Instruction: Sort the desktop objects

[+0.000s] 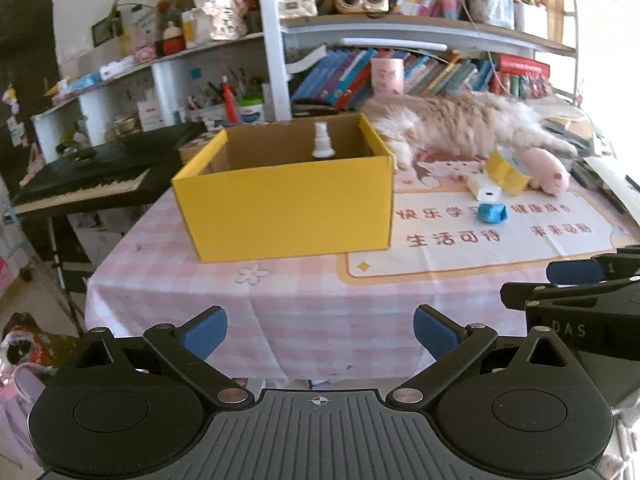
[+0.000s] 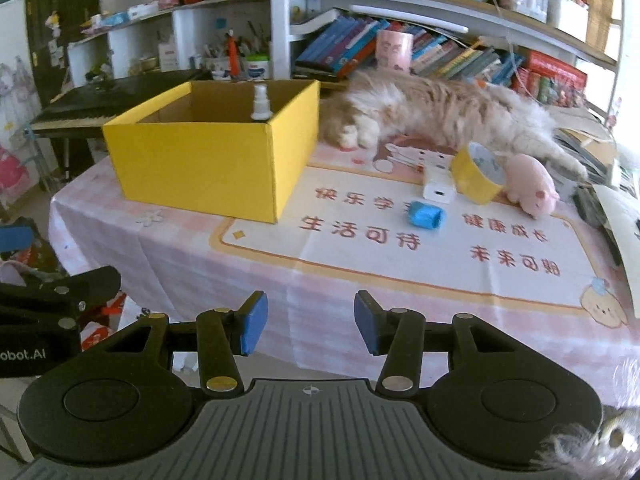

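Nearest to me, my left gripper (image 1: 320, 334) hangs before the table edge with its blue pads (image 1: 204, 334) spread wide and nothing between them; my right gripper (image 2: 307, 322) sits beside it, jaws apart by a narrower gap and likewise empty. Beyond both lies the table (image 1: 304, 304), covered by a pink checked cloth with a printed mat (image 2: 400, 256) on its right part. On that mat, closest to me, a small blue roll (image 2: 426, 216) lies on its side. Just behind it a white charger (image 2: 439, 188) rests flat, touching a yellow tape roll (image 2: 476, 178) that is tilted on edge, and a pink plush pig (image 2: 532, 188) lies against the far side of the tape. To the left stands an open yellow box (image 1: 286, 204), well apart from these items, with a white spray bottle (image 1: 322, 142) upright inside near its back wall. Farther back a fluffy cat (image 2: 444, 114) sprawls across the table, one paw near the box corner. Behind it rise shelves of books (image 2: 440, 52), and a keyboard (image 1: 86, 182) stands at far left.
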